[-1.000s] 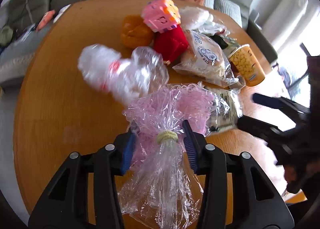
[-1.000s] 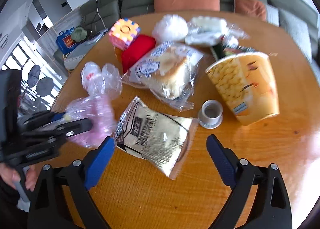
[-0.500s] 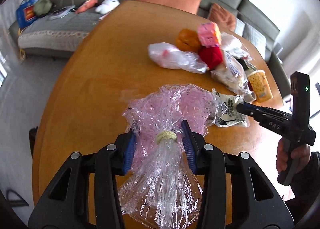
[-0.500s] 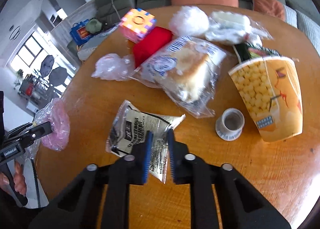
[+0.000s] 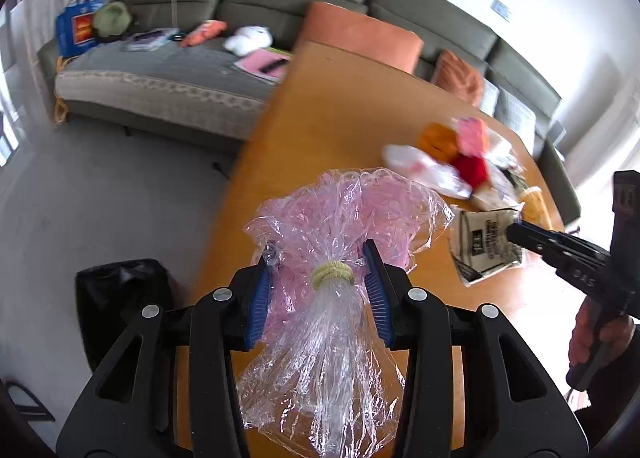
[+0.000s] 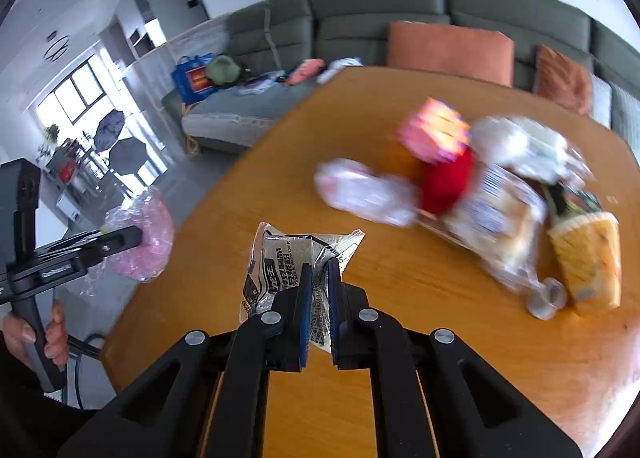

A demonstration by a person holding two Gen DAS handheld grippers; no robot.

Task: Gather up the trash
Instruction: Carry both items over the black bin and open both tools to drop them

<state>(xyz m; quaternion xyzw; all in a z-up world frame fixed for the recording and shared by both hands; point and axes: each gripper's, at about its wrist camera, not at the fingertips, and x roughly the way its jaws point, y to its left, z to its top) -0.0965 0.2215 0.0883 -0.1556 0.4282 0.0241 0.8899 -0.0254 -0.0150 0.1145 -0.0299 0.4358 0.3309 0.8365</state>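
My left gripper (image 5: 318, 258) is shut on a pink plastic bag (image 5: 344, 214) tied with a yellow band, held above the left edge of the wooden table (image 5: 332, 114). The bag also shows in the right wrist view (image 6: 146, 234). My right gripper (image 6: 320, 268) is shut on a silver printed wrapper (image 6: 280, 266), lifted off the table; it also shows in the left wrist view (image 5: 486, 242). A black trash bin (image 5: 120, 298) stands on the floor below left of the table.
A blurred pile lies at the table's far right: clear crumpled bag (image 6: 360, 190), red object (image 6: 448, 182), pink foam cube (image 6: 436, 130), bread bag (image 6: 500, 218), yellow snack cup (image 6: 588, 258), small white cap (image 6: 548, 300). A grey sofa (image 5: 180, 70) stands behind.
My right gripper closed on the silver wrapper and lifted it off the table. My left gripper carried the pink bag leftwards past the table edge, bringing the black bin into view.
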